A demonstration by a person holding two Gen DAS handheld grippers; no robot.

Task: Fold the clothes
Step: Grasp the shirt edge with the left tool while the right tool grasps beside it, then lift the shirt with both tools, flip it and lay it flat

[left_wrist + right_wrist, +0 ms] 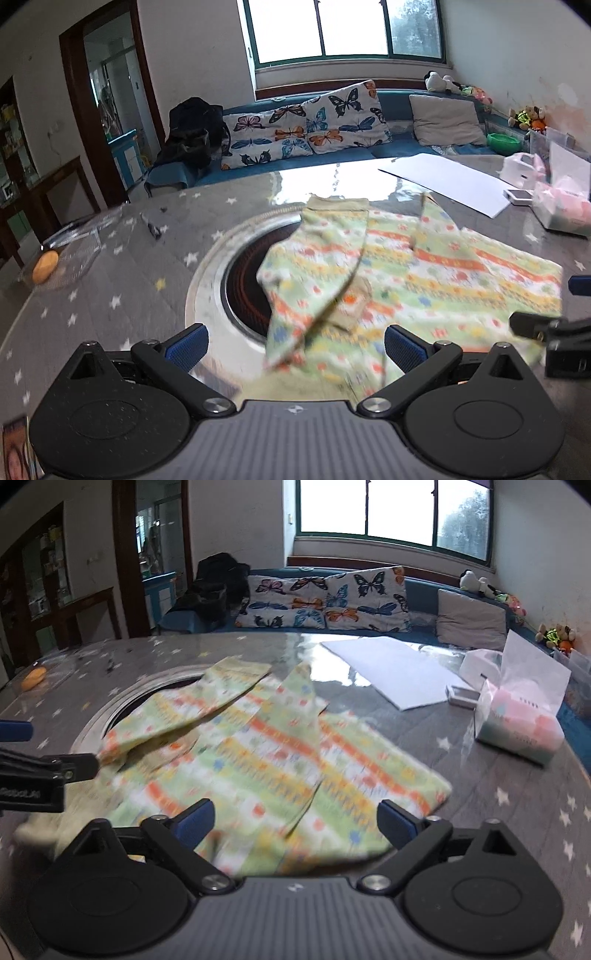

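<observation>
Left wrist view: my left claw [295, 347] gapes wide above the patterned garment [406, 280] lying on the tabletop [129, 266]. Right wrist view: my right claw [295, 823] is spread wide, empty, over the garment's near edge

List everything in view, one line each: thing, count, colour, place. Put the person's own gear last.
shirt: one, green with orange and yellow stripes, sleeves folded in, table centre
table: one, grey with white stars
round burner: one, dark with silver rim, partly under the shirt
white sheet: one, far right of table
tissue pack: one, pink and white, right edge
butterfly pillows: two, white with coloured butterflies, on blue sofa
grey pillow: one, sofa right
left gripper: jaws open, above shirt
right gripper: jaws open, above shirt
</observation>
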